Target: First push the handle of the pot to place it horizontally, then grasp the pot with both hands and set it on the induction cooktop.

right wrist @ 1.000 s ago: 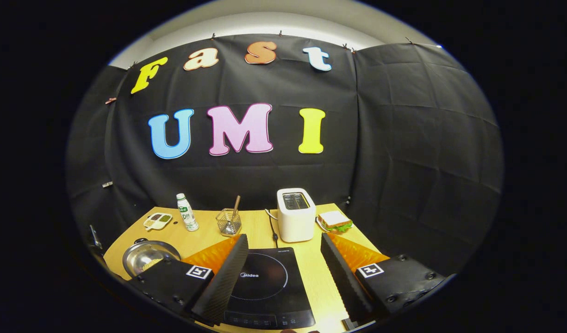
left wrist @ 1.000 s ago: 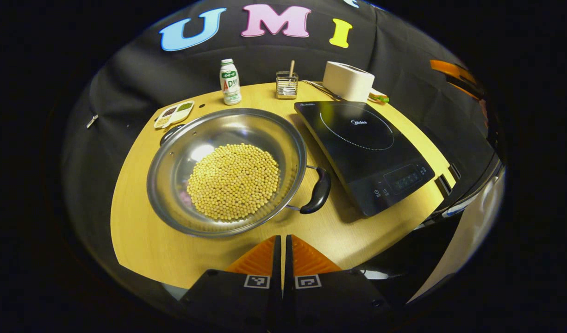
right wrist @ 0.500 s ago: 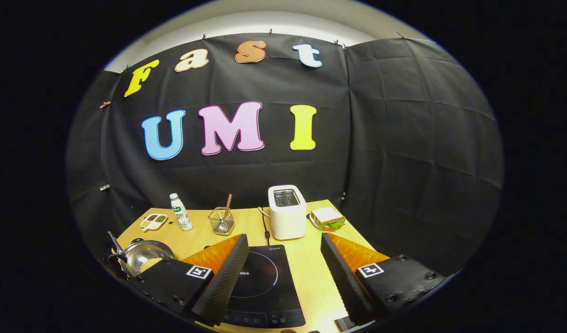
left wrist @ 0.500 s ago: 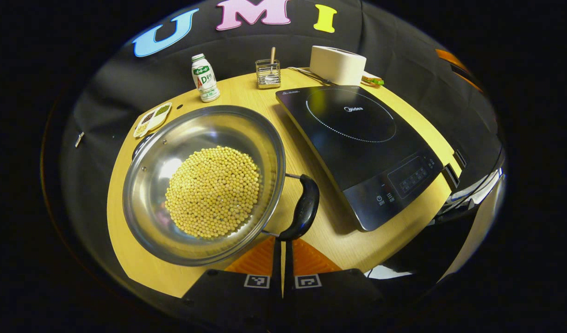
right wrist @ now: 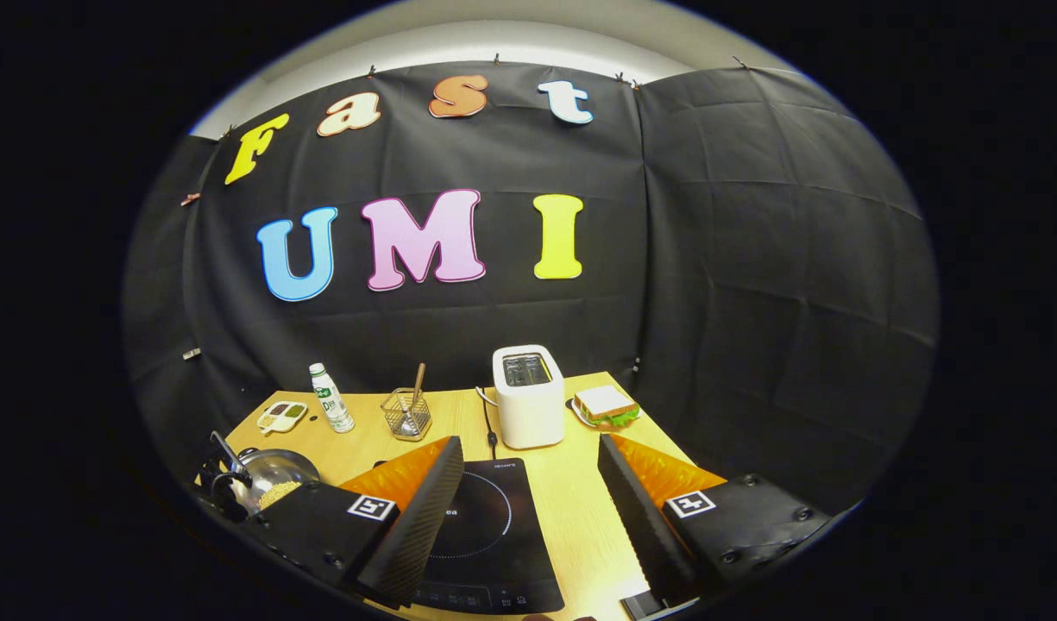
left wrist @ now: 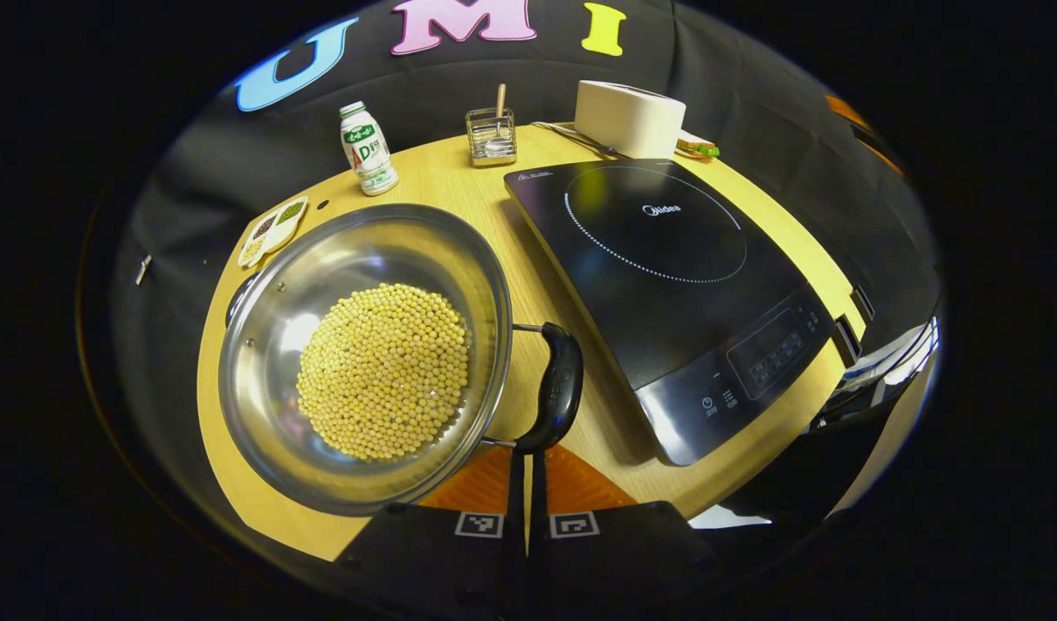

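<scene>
On the wooden surface (left wrist: 459, 185), the pot (left wrist: 261, 362) handle (left wrist: 559, 388) should be nudged gently by the closed left hand-held gripper (left wrist: 526, 466), while the right hand-held gripper (right wrist: 528, 509) is held open.

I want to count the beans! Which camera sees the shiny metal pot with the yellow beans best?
The left gripper view: the shiny metal pot sits close and whole there, with its heap of yellow beans and black handle plain. In the right gripper view the pot is small, far off and partly hidden behind a finger.
</scene>
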